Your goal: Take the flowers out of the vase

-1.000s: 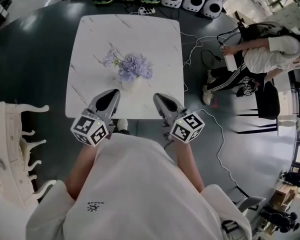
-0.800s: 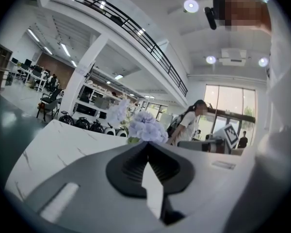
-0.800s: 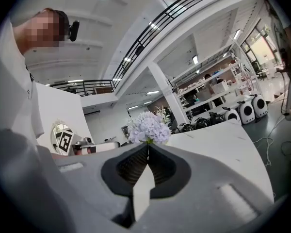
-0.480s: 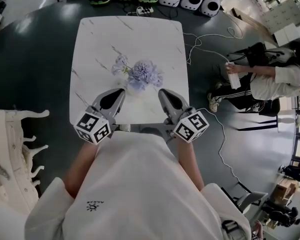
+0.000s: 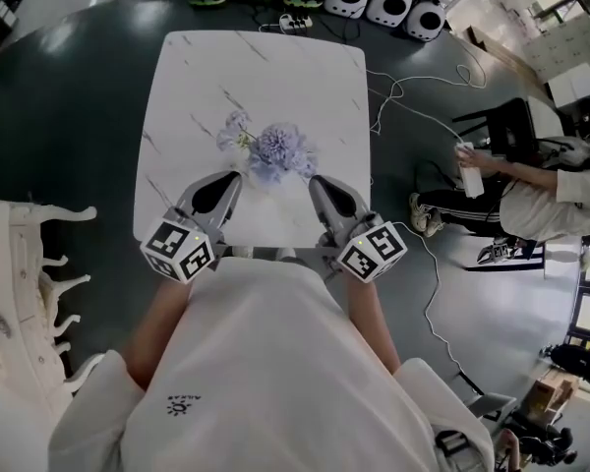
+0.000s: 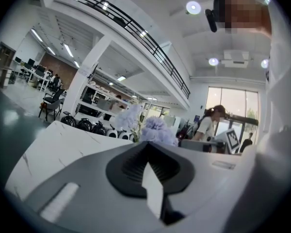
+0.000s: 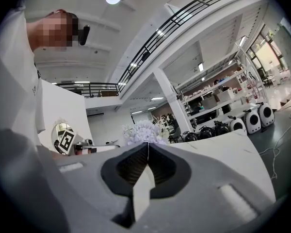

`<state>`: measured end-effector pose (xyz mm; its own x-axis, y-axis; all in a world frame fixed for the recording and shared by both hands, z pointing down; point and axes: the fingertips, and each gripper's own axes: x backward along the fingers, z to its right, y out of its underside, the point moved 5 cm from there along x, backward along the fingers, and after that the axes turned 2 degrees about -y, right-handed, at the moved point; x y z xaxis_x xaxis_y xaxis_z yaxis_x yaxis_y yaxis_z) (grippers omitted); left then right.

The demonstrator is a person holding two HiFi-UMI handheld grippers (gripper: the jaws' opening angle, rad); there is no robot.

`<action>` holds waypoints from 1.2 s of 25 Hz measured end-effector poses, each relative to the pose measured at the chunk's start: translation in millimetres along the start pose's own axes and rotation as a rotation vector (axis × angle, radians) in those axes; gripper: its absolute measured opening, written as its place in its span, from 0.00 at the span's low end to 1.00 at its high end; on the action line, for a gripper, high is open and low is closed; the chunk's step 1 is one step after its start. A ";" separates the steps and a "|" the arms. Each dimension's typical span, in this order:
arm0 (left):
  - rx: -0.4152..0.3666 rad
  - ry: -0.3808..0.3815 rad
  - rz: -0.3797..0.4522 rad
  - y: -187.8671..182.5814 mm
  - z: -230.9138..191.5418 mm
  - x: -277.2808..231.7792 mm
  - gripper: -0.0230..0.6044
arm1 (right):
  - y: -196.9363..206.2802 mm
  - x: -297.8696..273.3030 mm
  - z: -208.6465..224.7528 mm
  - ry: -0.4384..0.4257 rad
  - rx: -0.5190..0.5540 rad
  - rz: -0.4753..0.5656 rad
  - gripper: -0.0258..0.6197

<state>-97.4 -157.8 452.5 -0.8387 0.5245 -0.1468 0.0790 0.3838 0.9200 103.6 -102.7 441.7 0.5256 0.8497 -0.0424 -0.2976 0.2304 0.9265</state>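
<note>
Hovering over the near edge of a white, marble-veined table (image 5: 187, 77), the left tool (image 5: 232, 177) and the right tool (image 5: 316, 181) point roughly level at a bunch of lilac flowers (image 5: 278, 149). The bunch stands near the table's middle, between and just beyond their tips. Both tools are empty, each with its jaws pressed together, and neither touches the bunch. The small pale vase (image 5: 260, 176) is largely hidden beneath the blooms.

The flowers look light, with soft, full heads that would likely crush or shed if pinched. The stems below them probably offer the firmer hold, best taken just above the vase mouth. Both sets of jaws must part first. The vase appears small and light enough to rise or tip with the stems, so one tool may need to steady it while the other draws the bunch straight up.
</note>
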 end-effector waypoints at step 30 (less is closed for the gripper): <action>0.020 -0.198 0.037 5.4 13.4 6.7 0.02 | 1.2 -27.9 16.6 -0.207 0.256 -0.161 0.58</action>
<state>-95.3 -142.0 451.6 -0.7129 0.6770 -0.1831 0.1201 0.3751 0.9192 101.8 -133.9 450.2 0.7075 0.6921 -0.1428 -0.0029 0.2049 0.9788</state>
